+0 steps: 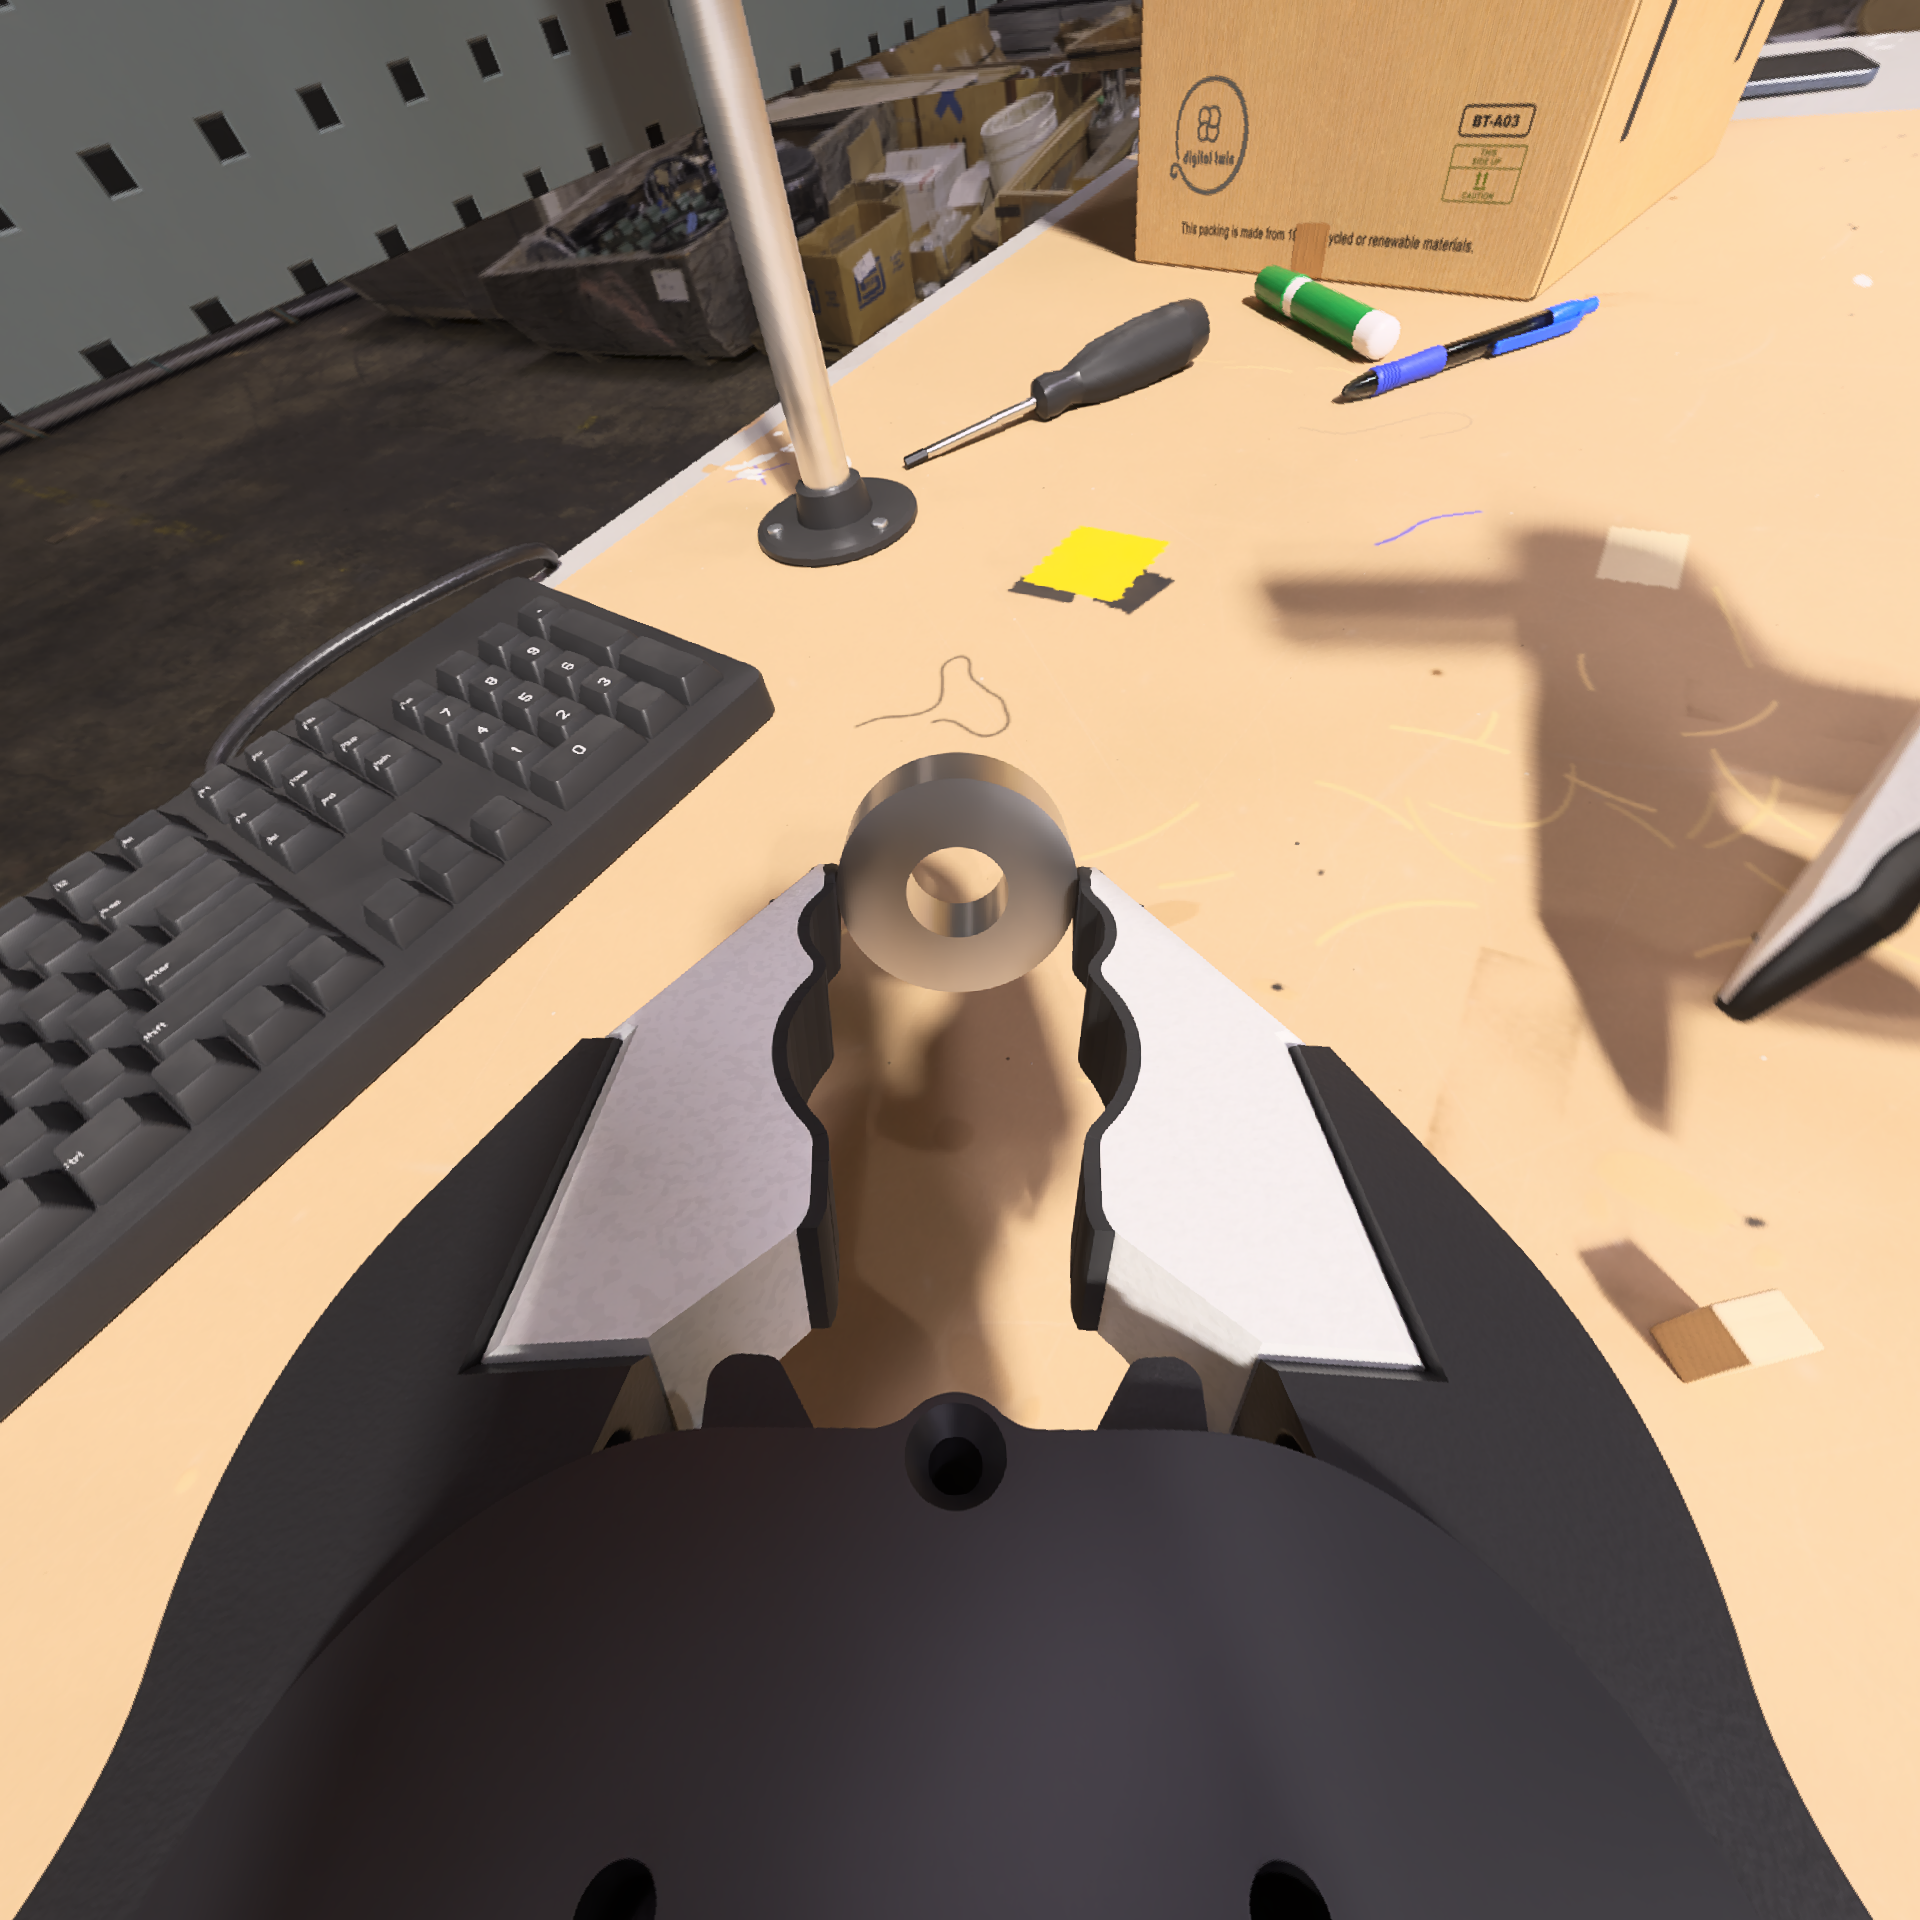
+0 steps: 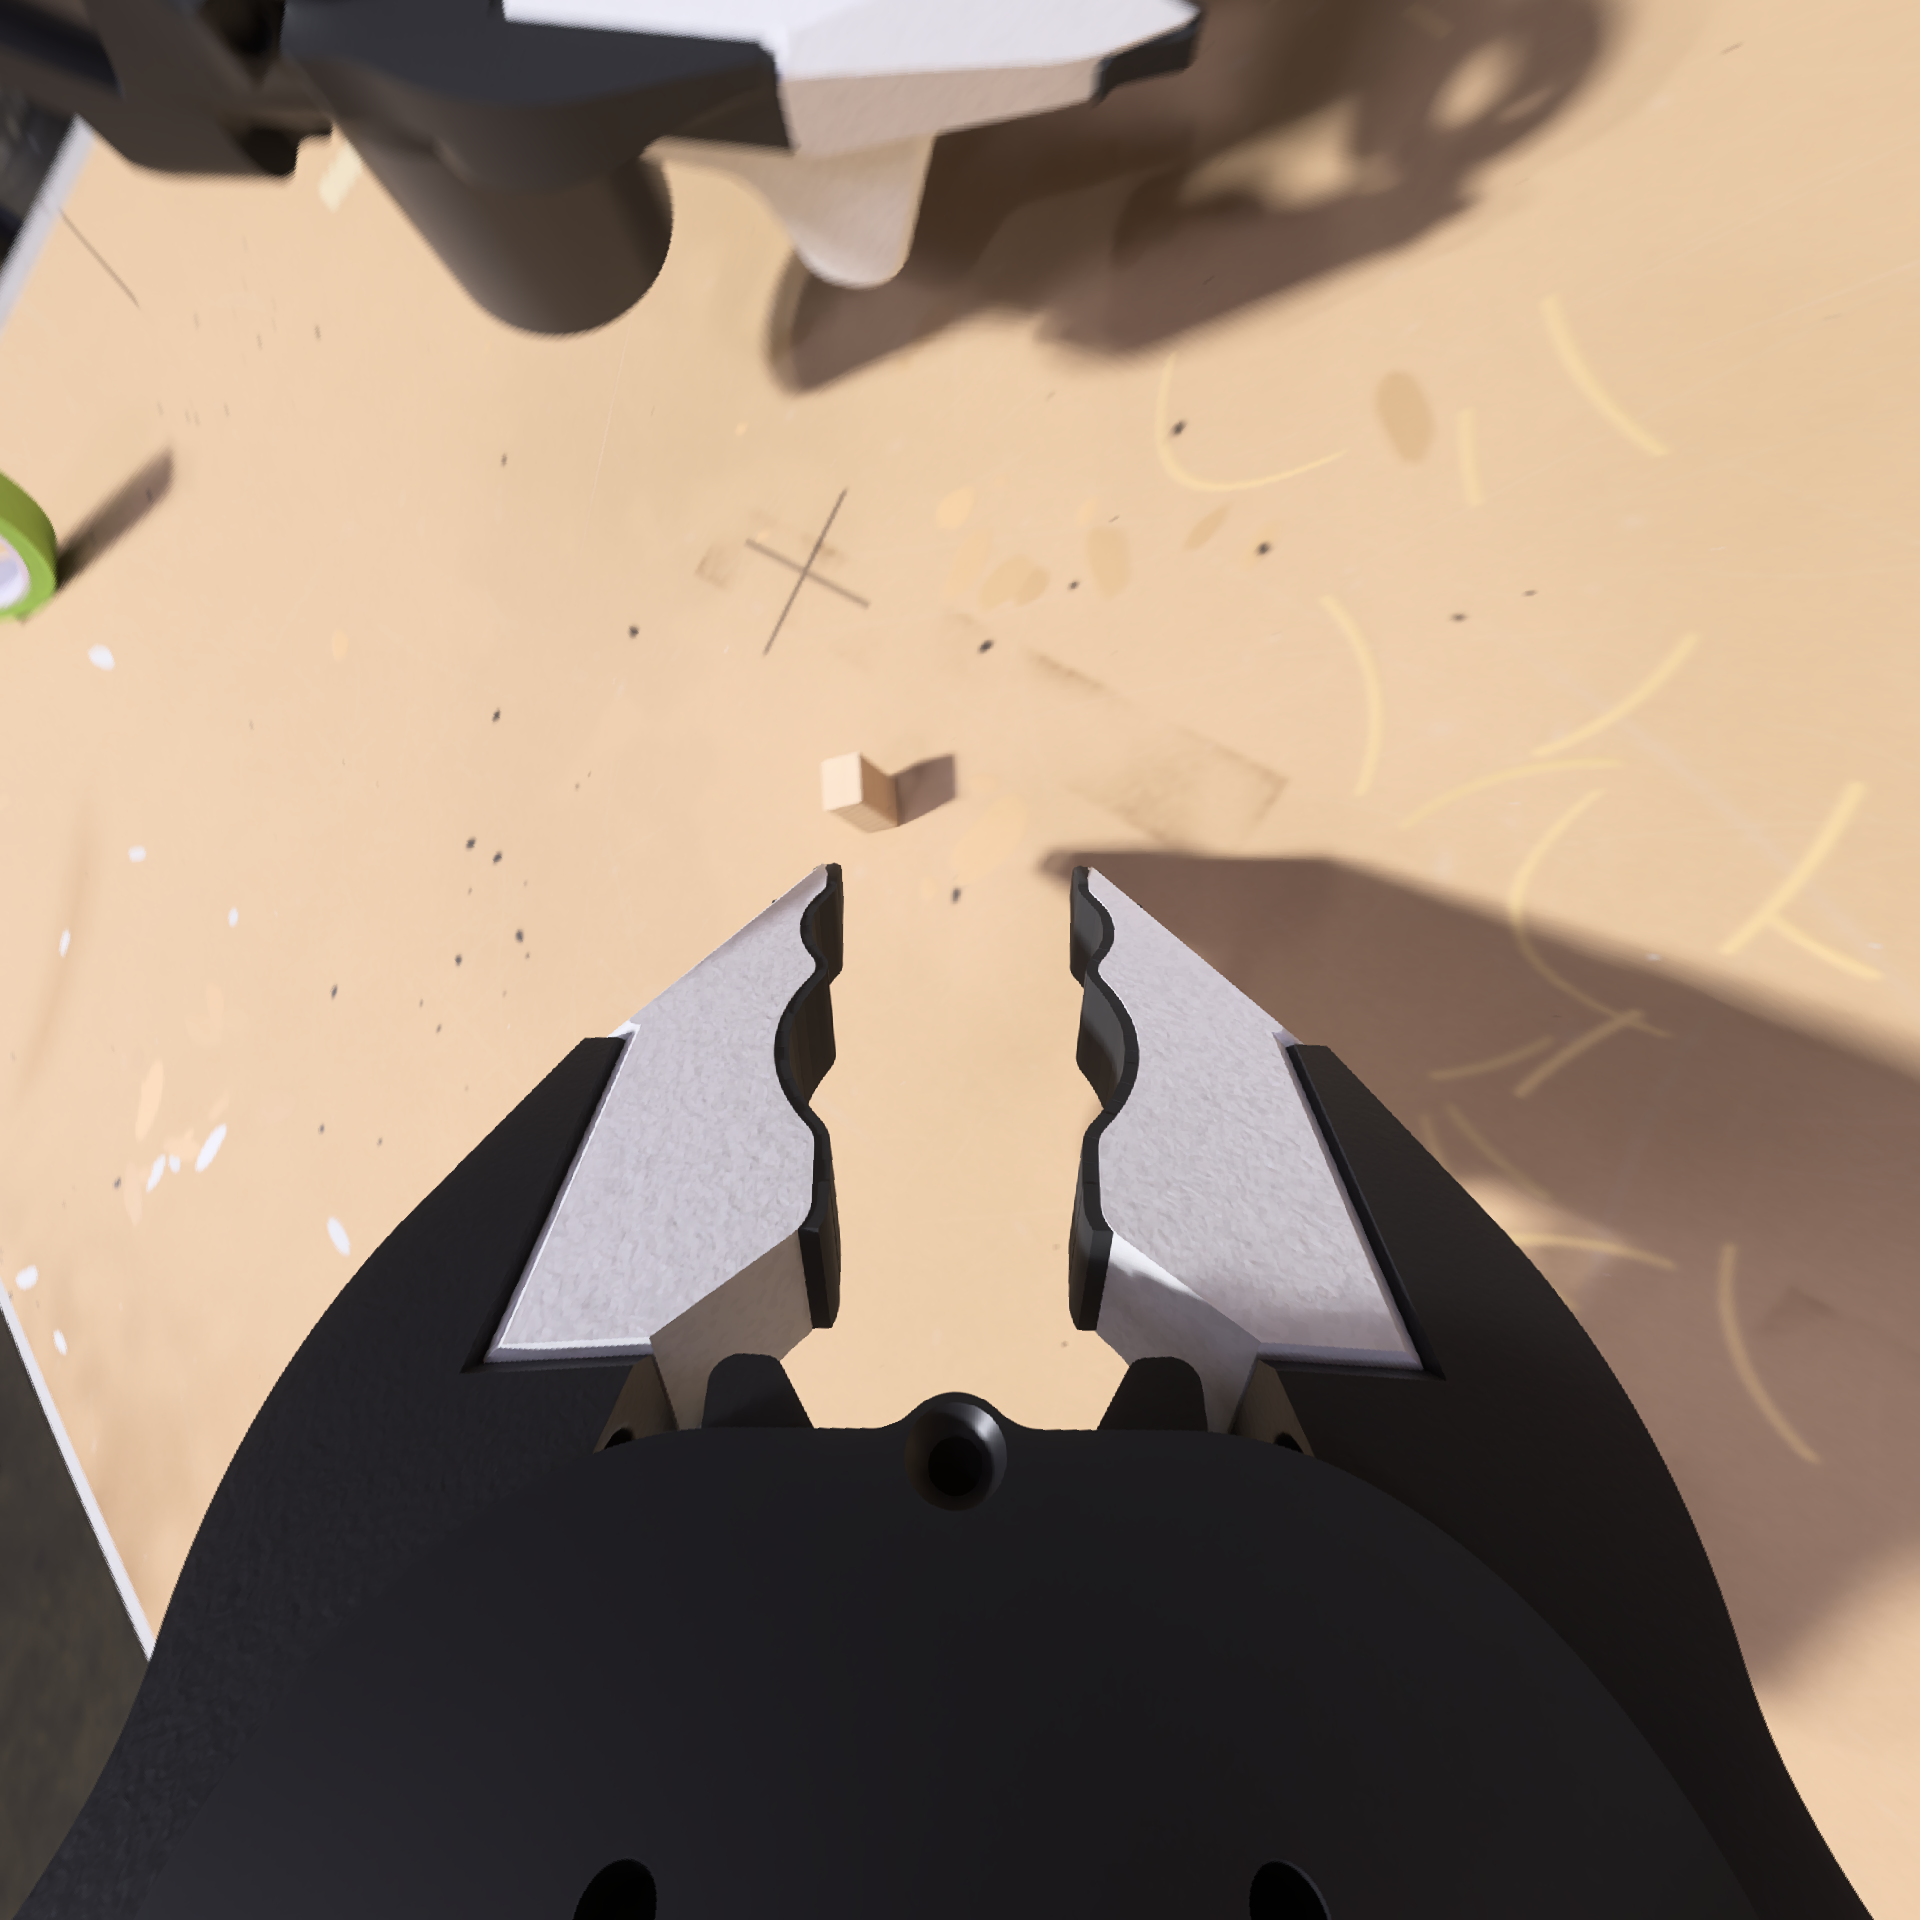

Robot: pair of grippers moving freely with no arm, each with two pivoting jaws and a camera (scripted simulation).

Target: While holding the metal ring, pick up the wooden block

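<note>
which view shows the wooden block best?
Right wrist view: the wooden block lies whole on the table just ahead of the open right gripper. In the left wrist view a similar block sits off-centre near the right edge.

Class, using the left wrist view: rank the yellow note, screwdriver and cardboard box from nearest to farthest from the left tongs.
1. Yellow note, just beyond the left tongs, which grip the metal ring.
2. Screwdriver, farther back, beside the pole.
3. Cardboard box, farthest, at the back right.

Scuffed tan tabletop (image 1: 1351,727), dark floor (image 1: 312,436)
</note>
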